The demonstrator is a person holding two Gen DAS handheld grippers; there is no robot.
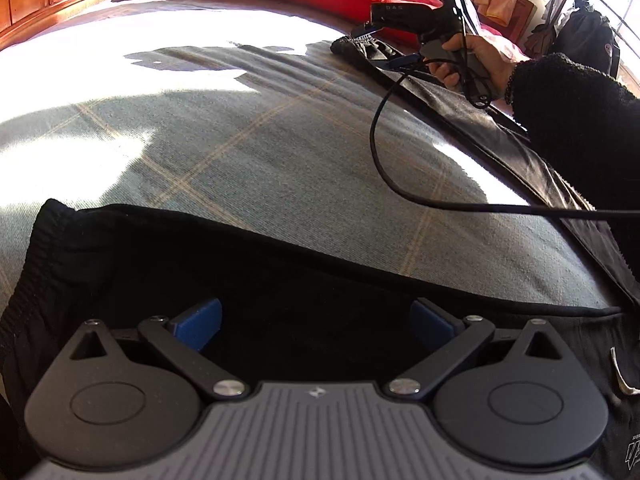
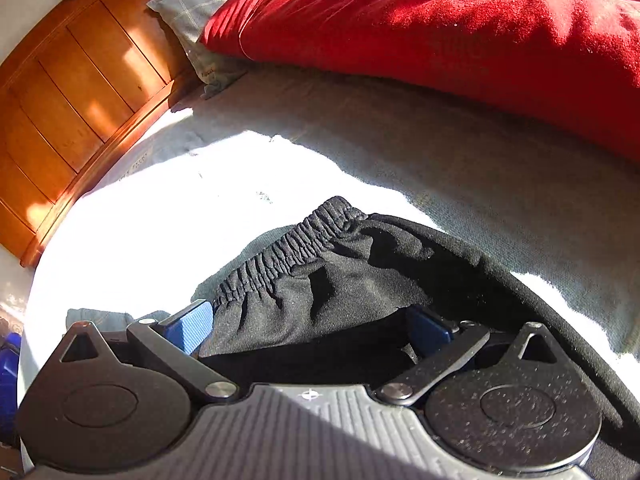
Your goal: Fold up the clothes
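- One black garment (image 1: 280, 280) with an elastic waistband, lying spread across the bed.
- One bed cover (image 1: 240, 140), grey-blue with thin tan check lines.
- One red pillow (image 2: 440, 32).
- One grey checked pillow (image 2: 188, 12), tucked behind the red one.
- One wooden headboard (image 2: 80, 80).
- Two handheld grippers: the left gripper (image 1: 316, 320) and the right gripper (image 2: 312, 328), each with two blue pads.
- One hand (image 1: 480, 64) in view, in a dark sleeve (image 1: 580, 120).
- One black cable (image 1: 400, 160) trailing across the cover.
- One dark backpack (image 1: 588, 40) by the window.
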